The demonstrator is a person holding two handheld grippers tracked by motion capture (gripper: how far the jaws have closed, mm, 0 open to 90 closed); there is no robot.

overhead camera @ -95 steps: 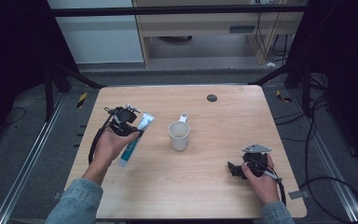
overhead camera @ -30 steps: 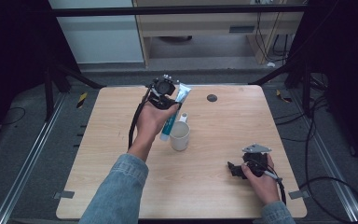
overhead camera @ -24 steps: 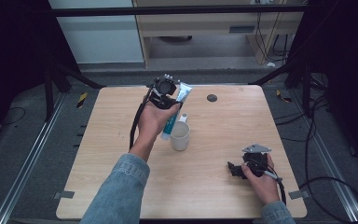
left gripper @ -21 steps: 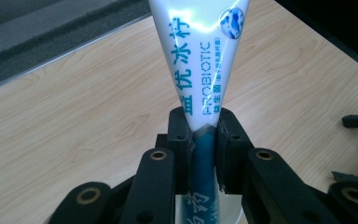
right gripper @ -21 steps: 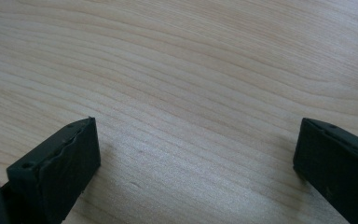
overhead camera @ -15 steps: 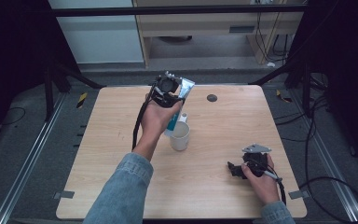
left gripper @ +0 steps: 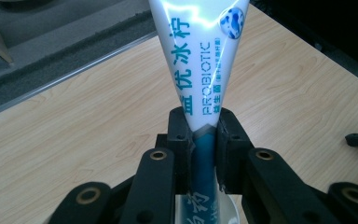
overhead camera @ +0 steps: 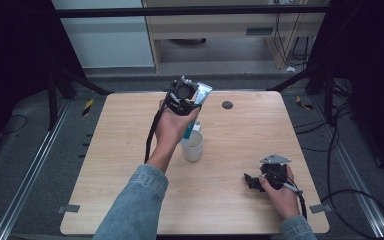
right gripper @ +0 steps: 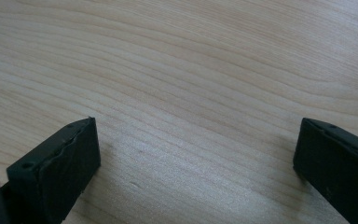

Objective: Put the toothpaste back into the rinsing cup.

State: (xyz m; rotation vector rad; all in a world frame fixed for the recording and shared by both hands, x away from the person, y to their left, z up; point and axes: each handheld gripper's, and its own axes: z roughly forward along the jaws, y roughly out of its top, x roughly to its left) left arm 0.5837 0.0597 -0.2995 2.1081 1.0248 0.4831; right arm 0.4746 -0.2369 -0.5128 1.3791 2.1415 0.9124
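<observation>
Above the cup: you've carried the tube over from the table's left side.

From high, your left gripper (overhead camera: 190, 97) pinches the toothpaste tube (overhead camera: 194, 112), now tilted, its lower end at the white cup (overhead camera: 193, 146). Left gripper view: pads clamp the tube (left gripper: 200, 79); lowering comes next. Right gripper (right gripper: 196, 158) rests spread on the table (right gripper: 191, 70).
</observation>
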